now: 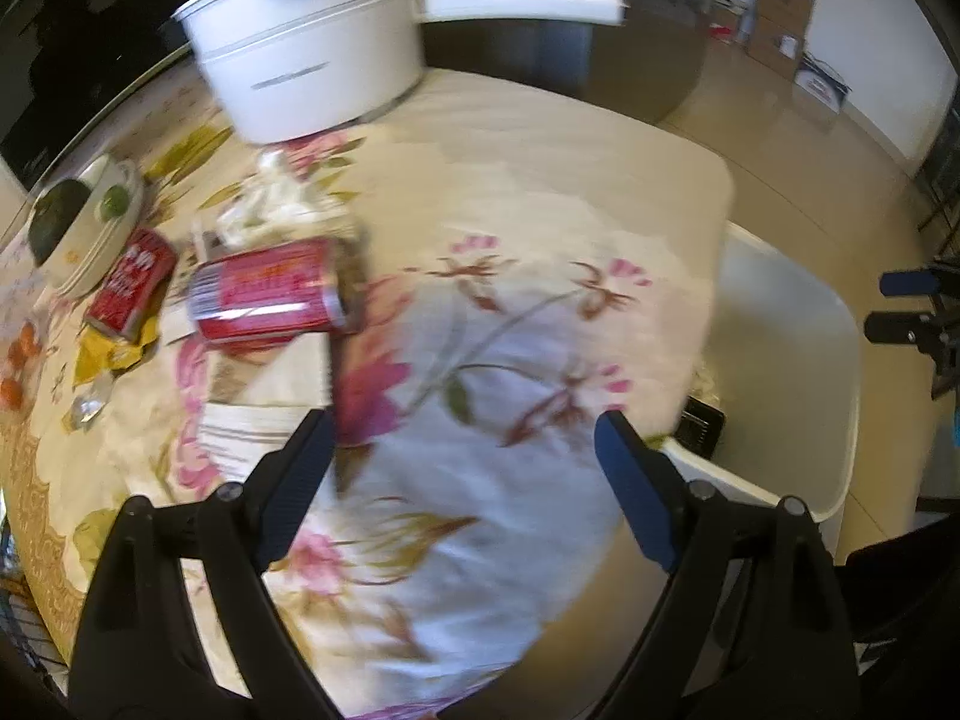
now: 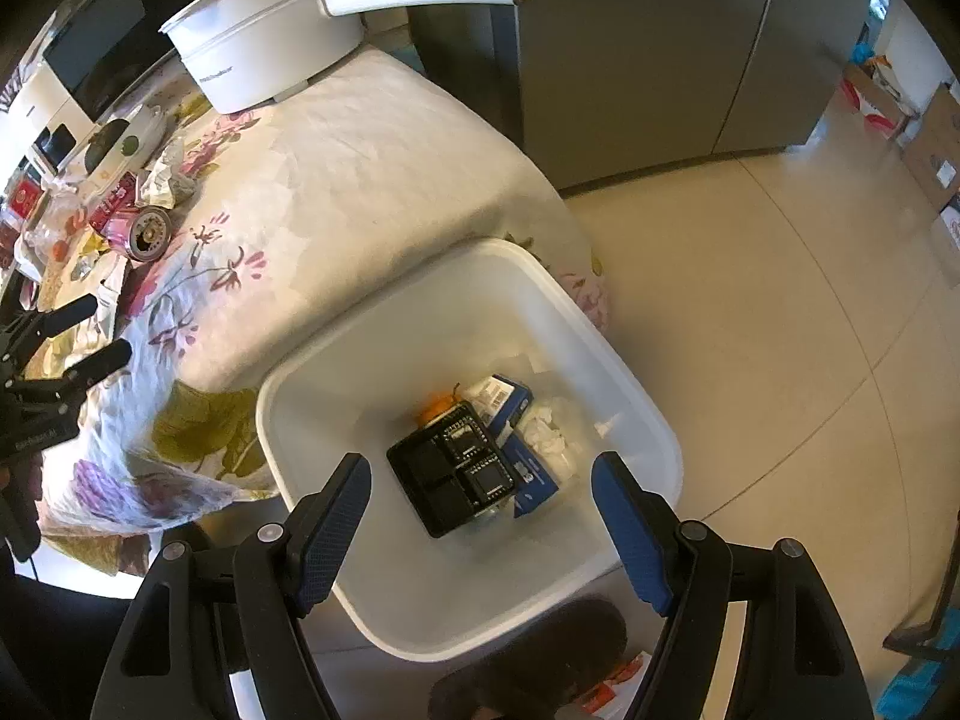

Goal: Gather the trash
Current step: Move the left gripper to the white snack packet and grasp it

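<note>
My left gripper (image 1: 465, 450) is open and empty above the floral tablecloth, short of a red can (image 1: 267, 297) lying on its side. Behind the can are crumpled white paper (image 1: 273, 201), a red packet (image 1: 135, 282) and a yellow wrapper (image 1: 111, 354). My right gripper (image 2: 480, 501) is open and empty above the white bin (image 2: 372, 360) beside the table. In the bin lie a black tray (image 2: 456, 474), a blue box (image 2: 519, 444), white tissue (image 2: 549, 435) and an orange scrap (image 2: 435, 408). The can (image 2: 141, 231) and the left gripper (image 2: 90, 330) also show in the right wrist view.
A large white pot (image 1: 306, 54) with a long handle stands at the table's far end. Stacked plates with a green fruit (image 1: 90, 222) sit at the left. The bin's rim (image 1: 840, 360) is at the table's right edge. A grey fridge (image 2: 630, 48) and cardboard boxes (image 2: 924, 138) stand beyond.
</note>
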The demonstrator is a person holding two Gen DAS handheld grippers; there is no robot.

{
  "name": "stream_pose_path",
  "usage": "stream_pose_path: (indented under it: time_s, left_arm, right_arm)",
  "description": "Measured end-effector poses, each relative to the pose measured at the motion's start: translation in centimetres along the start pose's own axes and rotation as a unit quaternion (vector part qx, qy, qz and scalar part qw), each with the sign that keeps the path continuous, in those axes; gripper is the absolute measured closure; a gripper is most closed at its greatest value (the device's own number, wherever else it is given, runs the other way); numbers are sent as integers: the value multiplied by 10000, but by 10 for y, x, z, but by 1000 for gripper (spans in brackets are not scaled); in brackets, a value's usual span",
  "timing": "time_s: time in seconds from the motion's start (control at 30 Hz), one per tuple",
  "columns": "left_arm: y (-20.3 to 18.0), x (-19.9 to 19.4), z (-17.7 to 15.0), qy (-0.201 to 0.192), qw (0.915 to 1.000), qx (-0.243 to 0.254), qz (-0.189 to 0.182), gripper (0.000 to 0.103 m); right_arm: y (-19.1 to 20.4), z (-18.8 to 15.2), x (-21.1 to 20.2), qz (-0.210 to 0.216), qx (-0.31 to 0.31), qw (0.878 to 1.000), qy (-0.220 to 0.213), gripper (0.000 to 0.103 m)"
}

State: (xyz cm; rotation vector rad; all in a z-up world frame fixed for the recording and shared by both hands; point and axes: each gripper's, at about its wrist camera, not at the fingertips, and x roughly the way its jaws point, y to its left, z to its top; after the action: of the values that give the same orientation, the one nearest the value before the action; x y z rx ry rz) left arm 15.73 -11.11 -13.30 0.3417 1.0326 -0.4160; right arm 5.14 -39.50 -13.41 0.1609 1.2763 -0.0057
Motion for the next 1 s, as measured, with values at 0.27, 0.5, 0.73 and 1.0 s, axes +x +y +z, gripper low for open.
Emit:
stream_pose_path:
  time_s: [0.27, 0.5, 0.73, 1.0]
  left_arm:
    - [61, 6, 1, 214, 9956, -916, -10, 11]
    - [104, 20, -3, 380, 9834, -1765, -173, 7]
    - [110, 42, -4, 474, 9832, -1755, -132, 7]
    - [105, 64, 0, 616, 9890, -1343, 99, 5]
  right_arm:
    - [20, 13, 3, 47, -39, 10000, -44, 24]
    - [38, 21, 10, 63, -181, 9998, 5, 22]
    - [51, 27, 16, 100, -300, 9995, 67, 22]
    - [61, 29, 22, 129, -387, 9991, 127, 22]
